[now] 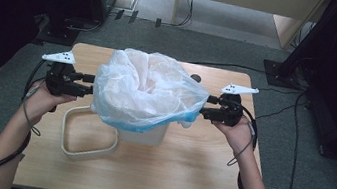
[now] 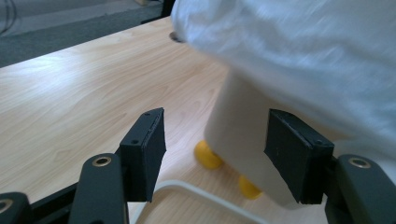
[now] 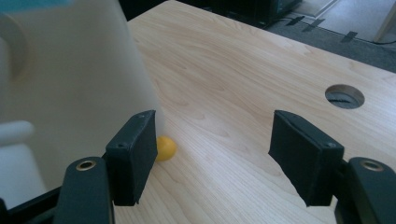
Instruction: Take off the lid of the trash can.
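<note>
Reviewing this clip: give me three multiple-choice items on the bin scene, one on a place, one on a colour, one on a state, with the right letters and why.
1. Where does the loose cream ring lie?
A. on the table, on the left gripper's side of the bin
B. on top of the bag
C. on the floor

2. What colour are the small feet under the bin?
A. red
B. yellow
C. black

3. How do the jaws of the right gripper stand?
A. shut on the bag
B. shut on the ring
C. apart, with nothing between them

Answers: 1 A, the high view shows it flat on the table beside the bin. 2 B, both gripper views show yellow feet. 3 C, its own view shows bare tabletop between the pads.
</note>
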Available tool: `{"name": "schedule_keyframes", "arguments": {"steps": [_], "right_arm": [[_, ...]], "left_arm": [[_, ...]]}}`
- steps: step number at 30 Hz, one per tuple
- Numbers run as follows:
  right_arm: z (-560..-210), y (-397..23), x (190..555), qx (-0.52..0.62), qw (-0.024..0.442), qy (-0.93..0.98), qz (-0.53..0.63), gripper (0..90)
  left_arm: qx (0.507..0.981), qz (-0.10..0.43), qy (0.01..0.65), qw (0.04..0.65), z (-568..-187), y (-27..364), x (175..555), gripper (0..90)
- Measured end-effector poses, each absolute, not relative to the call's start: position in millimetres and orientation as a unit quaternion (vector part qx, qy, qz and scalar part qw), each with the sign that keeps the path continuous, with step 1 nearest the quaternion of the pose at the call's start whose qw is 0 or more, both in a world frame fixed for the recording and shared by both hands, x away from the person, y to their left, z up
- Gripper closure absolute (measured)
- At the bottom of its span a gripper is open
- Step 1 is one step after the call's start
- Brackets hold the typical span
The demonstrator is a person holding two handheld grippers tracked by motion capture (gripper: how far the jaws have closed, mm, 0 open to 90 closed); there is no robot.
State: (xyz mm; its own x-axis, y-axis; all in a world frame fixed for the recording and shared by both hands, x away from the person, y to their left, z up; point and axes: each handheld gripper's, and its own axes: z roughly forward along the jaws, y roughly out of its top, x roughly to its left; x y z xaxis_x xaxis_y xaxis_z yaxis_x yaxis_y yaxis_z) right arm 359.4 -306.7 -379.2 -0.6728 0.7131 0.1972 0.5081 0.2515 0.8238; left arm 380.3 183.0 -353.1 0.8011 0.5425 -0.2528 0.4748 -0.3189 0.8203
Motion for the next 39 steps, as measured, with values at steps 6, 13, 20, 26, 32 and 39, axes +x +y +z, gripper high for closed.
{"name": "schedule_keyframes", "arguments": {"steps": [6,13,20,26,32,39], "right_arm": [[-361,-302,357,0.382,0.098,0.783,0.480,33.7],[-343,-299,354,0.360,0.090,0.787,0.494,34.9],[-328,-296,353,0.345,0.073,0.790,0.502,38.8],[-314,-288,351,0.328,0.069,0.795,0.505,40.4],[-302,-284,351,0.305,0.064,0.801,0.510,45.0],[-282,-272,350,0.278,0.062,0.816,0.503,46.4]], "left_arm": [[0.822,0.046,0.293,0.485,-341,174,376,32.7],[0.816,0.052,0.283,0.501,-326,172,374,33.8],[0.829,0.053,0.270,0.486,-312,168,372,45.8],[0.824,0.031,0.281,0.491,-300,164,374,53.1],[0.830,0.037,0.258,0.493,-286,158,369,56.6],[0.835,0.047,0.241,0.493,-266,153,364,60.3]]}}
